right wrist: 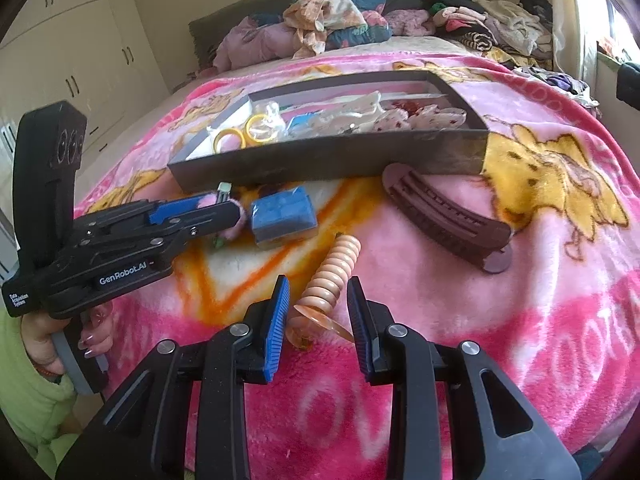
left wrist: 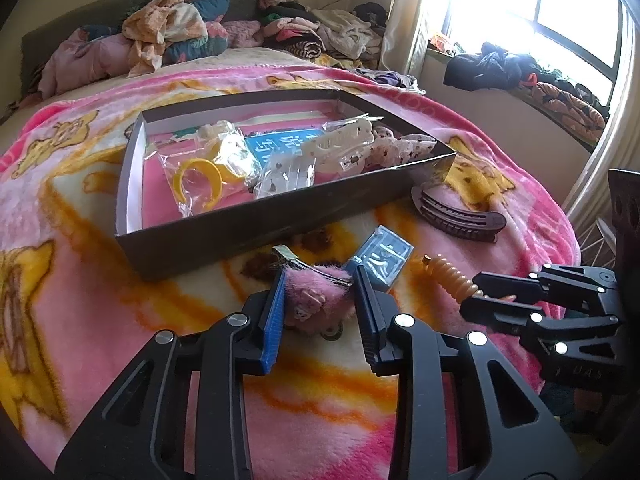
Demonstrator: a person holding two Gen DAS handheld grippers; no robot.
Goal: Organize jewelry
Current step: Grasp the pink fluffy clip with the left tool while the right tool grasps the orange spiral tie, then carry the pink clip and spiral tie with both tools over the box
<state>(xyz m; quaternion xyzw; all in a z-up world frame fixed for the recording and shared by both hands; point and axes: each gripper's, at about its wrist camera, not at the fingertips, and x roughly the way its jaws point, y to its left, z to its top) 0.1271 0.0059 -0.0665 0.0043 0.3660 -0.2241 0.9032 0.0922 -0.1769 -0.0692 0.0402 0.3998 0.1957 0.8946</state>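
My left gripper (left wrist: pixel 318 300) is shut on a fluffy pink hair clip (left wrist: pixel 320 292), whose metal tip pokes out toward the box; the clip fills the gap between the blue pads. In the right wrist view the left gripper (right wrist: pixel 236 212) comes in from the left with pink fluff (right wrist: pixel 236 228) at its tips. My right gripper (right wrist: pixel 318 308) is shut on the near end of a ribbed orange hair piece (right wrist: pixel 332 268), which slants away over the blanket. In the left wrist view the right gripper (left wrist: pixel 476 292) holds that orange hair piece (left wrist: pixel 446 276) by its end.
A shallow dark box (left wrist: pixel 256 224) on the pink blanket holds bagged yellow bangles (left wrist: pixel 200 184), a cream hair claw (left wrist: pixel 340 148) and scrunchies. A brown hair clip (right wrist: pixel 448 216) and a small blue box (right wrist: pixel 282 216) lie in front of it. Clothes are piled at the bed's head.
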